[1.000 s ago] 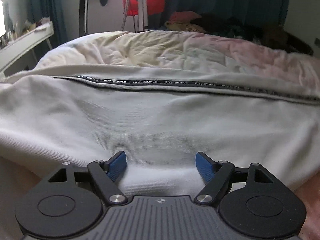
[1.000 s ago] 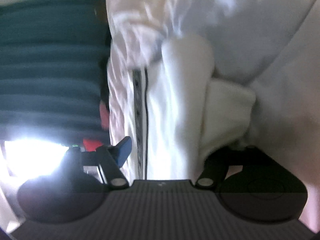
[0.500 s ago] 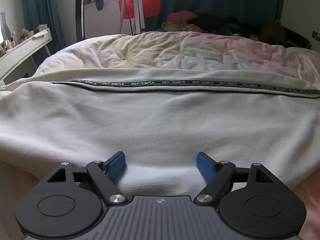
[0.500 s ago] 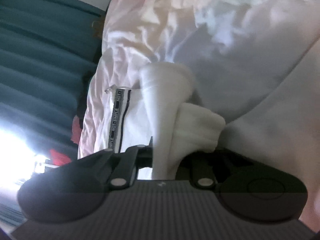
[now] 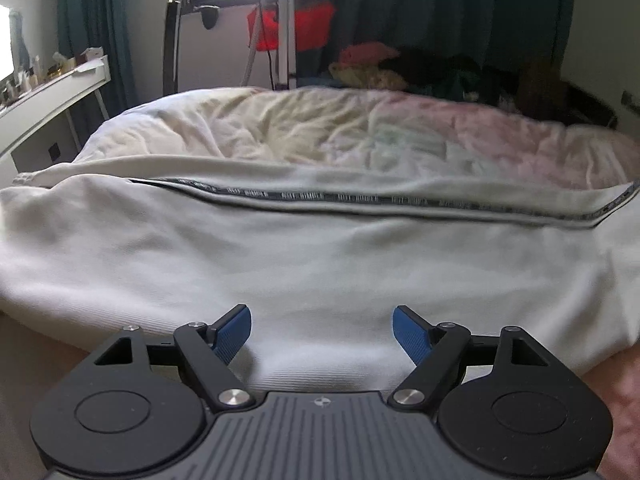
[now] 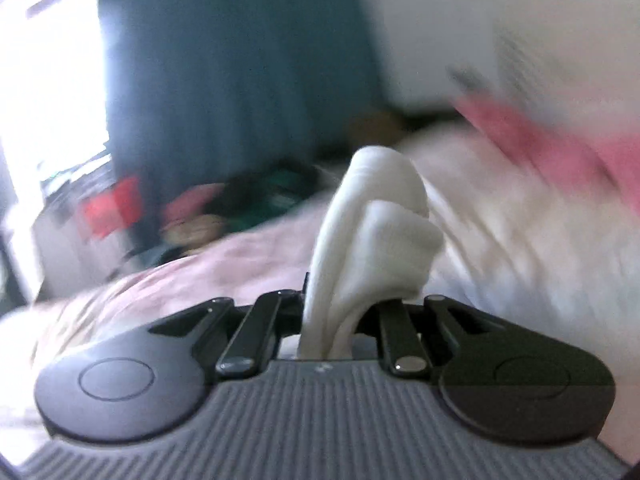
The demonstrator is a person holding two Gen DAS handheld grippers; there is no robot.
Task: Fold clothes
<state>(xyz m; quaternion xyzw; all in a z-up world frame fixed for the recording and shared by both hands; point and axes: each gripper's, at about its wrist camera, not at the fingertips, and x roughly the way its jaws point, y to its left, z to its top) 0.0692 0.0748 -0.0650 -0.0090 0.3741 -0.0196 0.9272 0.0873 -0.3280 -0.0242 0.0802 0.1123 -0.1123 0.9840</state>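
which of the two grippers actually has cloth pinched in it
The right gripper: its jaws are clamped on a bunched fold of the white garment. The left gripper stands open above the spread cloth, blue pads apart, nothing between them.

place: home bedroom | evidence: bed with rumpled duvet [image 5: 320,132]; teal curtains [image 5: 420,8]; cluttered shelf [image 5: 52,80]
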